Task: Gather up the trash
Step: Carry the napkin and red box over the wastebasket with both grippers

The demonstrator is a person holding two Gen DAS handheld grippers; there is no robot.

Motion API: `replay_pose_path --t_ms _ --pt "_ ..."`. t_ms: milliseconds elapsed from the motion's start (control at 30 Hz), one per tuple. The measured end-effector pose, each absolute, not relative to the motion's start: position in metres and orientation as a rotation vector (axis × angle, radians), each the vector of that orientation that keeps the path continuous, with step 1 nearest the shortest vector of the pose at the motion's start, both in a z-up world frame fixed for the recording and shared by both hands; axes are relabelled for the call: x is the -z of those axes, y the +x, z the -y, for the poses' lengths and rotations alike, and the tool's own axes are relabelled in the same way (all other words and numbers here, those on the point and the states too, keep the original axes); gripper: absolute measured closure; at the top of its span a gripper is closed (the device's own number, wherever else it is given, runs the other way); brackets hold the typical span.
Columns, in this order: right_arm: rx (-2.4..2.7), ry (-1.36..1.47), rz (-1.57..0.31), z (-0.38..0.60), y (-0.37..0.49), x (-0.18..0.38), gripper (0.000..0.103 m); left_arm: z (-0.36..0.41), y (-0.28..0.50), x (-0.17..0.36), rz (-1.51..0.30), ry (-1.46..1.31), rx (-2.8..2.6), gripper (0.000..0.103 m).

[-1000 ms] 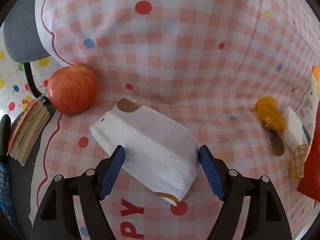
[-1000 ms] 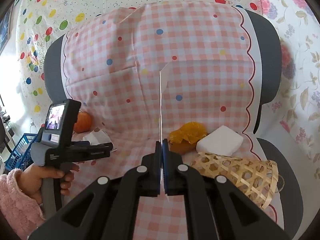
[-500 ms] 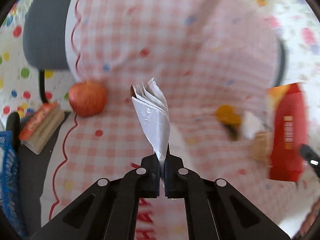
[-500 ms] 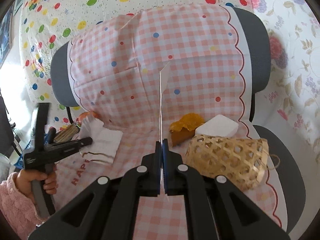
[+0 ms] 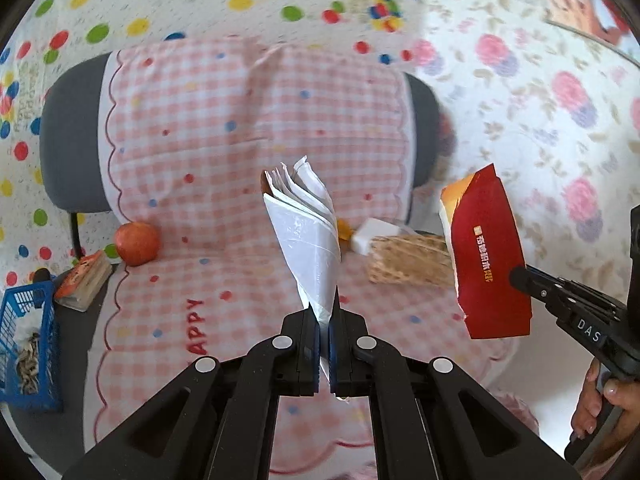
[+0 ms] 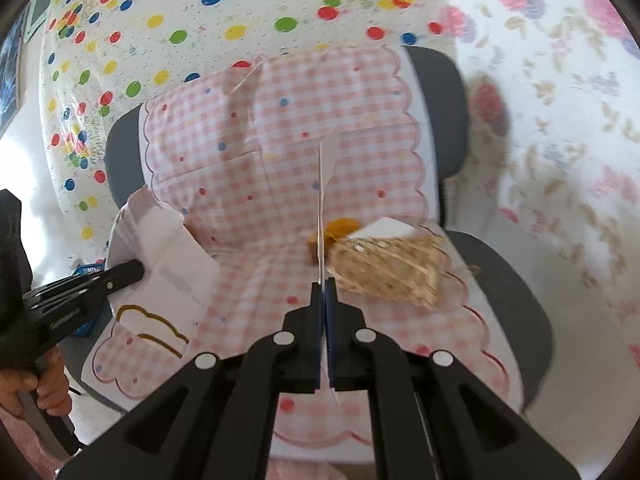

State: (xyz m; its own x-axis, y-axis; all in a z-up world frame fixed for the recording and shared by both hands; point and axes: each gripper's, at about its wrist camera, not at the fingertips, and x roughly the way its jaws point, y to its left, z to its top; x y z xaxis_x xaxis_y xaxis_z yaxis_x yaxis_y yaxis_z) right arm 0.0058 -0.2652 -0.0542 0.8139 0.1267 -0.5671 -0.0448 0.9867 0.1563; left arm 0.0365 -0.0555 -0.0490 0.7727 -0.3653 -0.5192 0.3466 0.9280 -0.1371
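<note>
- The carrying step is judged to be in hand: a crumpled white paper bag point(image 5: 306, 236) is pinched in the closed left tongs point(image 5: 325, 312), lifted above the gingham-covered chair seat point(image 5: 240, 280).
- A flat red cardboard packet point(image 5: 488, 256) is clamped in the closed right tongs point(image 6: 325, 284).
- Next, a bin must be reached; none is identified.
- The bag's long axis runs upward, away from the tongs, open end uppermost.

left gripper point(image 5: 325, 320) clamped, white bag point(image 5: 306, 236) lifted

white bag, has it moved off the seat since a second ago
Yes. The white bag lay flat beside the apple; now it is lifted, pinched upright in the left tongs.
</note>
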Motion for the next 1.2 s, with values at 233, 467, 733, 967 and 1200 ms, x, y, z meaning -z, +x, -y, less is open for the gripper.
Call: replay_pose_path --t_ms 233,467,733,967,1200 --pt "0.002 0.148 -0.606 0.293 -0.051 0.057 0.101 0.092 -0.007 0.056 -0.537 -0.009 0.493 0.1" --pt "0.096 0.167 -0.61 0.32 -0.108 0.066 0.101 0.143 -0.043 0.071 -0.528 0.025 0.657 0.1" --pt "0.26 0.209 -0.644 0.362 -0.177 0.09 0.101 0.221 -0.084 0.099 -0.582 0.122 0.852 0.099" --pt "0.332 0.277 -0.692 0.388 -0.211 0.119 0.101 0.264 -0.104 0.119 -0.611 0.17 0.954 0.099" --pt "0.34 0.31 -0.739 0.403 -0.218 0.139 0.101 0.295 -0.101 0.137 -0.659 0.178 0.989 0.098"
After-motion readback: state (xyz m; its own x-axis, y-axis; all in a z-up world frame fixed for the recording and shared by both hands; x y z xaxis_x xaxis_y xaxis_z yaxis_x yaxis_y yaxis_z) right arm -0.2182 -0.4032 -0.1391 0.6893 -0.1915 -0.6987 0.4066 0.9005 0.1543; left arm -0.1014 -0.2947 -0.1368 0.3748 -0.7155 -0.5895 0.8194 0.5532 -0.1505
